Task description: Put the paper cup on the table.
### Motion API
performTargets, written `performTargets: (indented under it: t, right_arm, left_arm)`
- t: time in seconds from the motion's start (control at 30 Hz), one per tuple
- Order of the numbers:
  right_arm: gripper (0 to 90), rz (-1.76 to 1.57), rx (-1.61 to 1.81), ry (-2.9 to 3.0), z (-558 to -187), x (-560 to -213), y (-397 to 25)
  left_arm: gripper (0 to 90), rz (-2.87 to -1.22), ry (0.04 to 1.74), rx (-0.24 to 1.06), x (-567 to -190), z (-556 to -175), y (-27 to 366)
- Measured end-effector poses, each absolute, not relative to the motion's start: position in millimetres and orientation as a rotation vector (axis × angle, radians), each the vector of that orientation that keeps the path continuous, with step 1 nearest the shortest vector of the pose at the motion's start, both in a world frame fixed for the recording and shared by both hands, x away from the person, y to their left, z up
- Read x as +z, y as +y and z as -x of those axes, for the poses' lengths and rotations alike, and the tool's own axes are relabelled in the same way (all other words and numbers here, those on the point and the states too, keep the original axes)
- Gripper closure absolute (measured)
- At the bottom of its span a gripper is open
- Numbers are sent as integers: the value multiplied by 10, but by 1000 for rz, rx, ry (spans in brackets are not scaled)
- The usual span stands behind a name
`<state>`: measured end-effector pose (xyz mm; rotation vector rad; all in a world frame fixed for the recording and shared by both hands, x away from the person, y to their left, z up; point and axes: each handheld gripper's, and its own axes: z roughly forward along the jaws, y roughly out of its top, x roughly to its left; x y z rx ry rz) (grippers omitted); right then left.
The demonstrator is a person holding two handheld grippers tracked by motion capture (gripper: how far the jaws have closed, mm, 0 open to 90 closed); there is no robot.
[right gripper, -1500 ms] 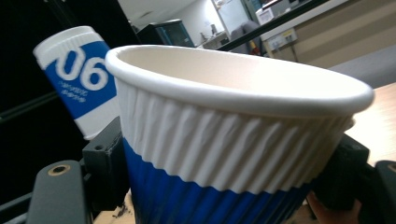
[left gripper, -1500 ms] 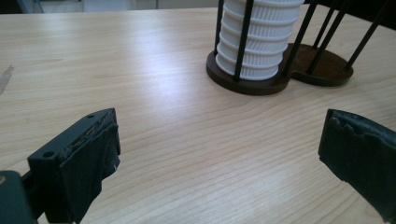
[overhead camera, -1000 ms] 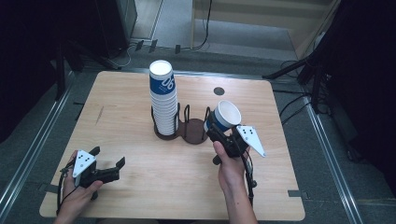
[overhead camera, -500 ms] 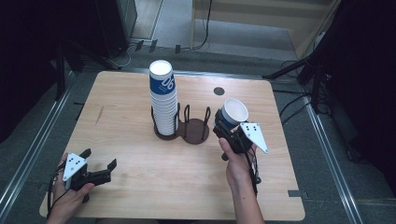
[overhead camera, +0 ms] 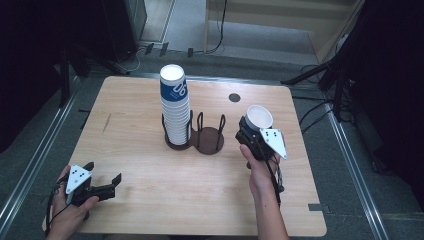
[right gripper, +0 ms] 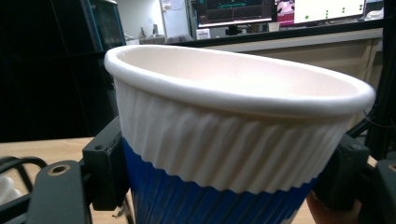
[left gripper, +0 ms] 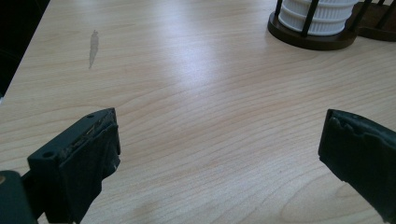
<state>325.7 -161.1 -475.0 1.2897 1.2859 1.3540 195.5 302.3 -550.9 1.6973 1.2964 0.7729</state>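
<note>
A tall stack of blue and white paper cups (overhead camera: 175,106) stands in the left ring of a dark wire cup holder (overhead camera: 209,140) at the table's middle. My right gripper (overhead camera: 254,134) is shut on a single blue and white paper cup (overhead camera: 259,117), held upright above the table to the right of the holder. That cup (right gripper: 233,140) sits squeezed between the two black jaws in the right gripper view. My left gripper (overhead camera: 102,187) rests low near the table's front left corner, open, with bare wood between its fingers (left gripper: 88,158). The base of the cup stack (left gripper: 320,16) shows far off.
The wooden table (overhead camera: 130,165) has a round black grommet (overhead camera: 234,97) near its back edge and a dark smudge (overhead camera: 106,122) at the left. Metal rails run along both sides of the table. Cables and stands lie on the floor behind.
My right gripper has carried the single cup a little further right and toward the front. My left gripper has pulled back toward the front left corner and stays open.
</note>
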Motion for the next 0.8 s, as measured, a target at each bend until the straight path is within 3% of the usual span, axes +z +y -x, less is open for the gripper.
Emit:
performTargets:
  t: [0.8]
  right_arm:
    - [207, -1239, 1201, 1402, -3641, -5116, -1656]
  left_arm:
    - [0, -1716, 1307, 728, -5511, -1978, 2992]
